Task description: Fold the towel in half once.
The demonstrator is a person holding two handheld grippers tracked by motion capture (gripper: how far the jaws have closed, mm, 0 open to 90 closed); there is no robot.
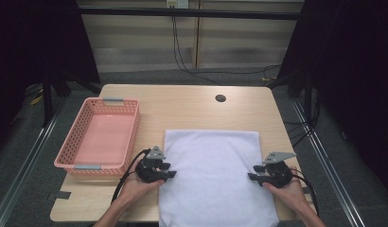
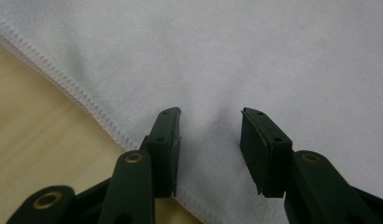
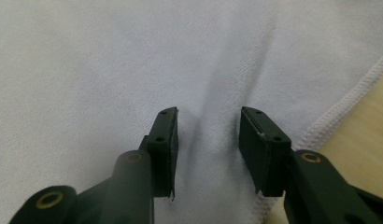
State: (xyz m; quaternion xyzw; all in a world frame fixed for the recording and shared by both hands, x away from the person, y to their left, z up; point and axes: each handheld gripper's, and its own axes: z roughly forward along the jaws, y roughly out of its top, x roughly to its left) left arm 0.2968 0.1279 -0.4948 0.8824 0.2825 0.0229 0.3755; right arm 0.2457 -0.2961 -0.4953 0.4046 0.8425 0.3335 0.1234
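Forearms are coming in from the bottom edge of the high view, one hand on each gripper. Left gripper (image 1: 172,174) is sitting at the left edge of the white towel (image 1: 213,175), about midway along that side, jaws pointing inward over the cloth. Its own view is showing the jaws partly parted, towel fabric lying between and under them with a faint crease there; stitched hem (image 2: 82,95) is running diagonally past the left jaw, bare wood to the left of it. Pads aren't pressing together on anything I can see.

Towel is lying flat on the wooden table (image 1: 182,101), near edge hanging at the table's front. Pink plastic basket (image 1: 69,142) is sitting on the table's left side, just beside the left gripper.

Right gripper (image 1: 251,177) is mirroring at the towel's right edge, jaws pointing inward, also half-parted over the fabric, a shallow fold running between them, hem to the right.
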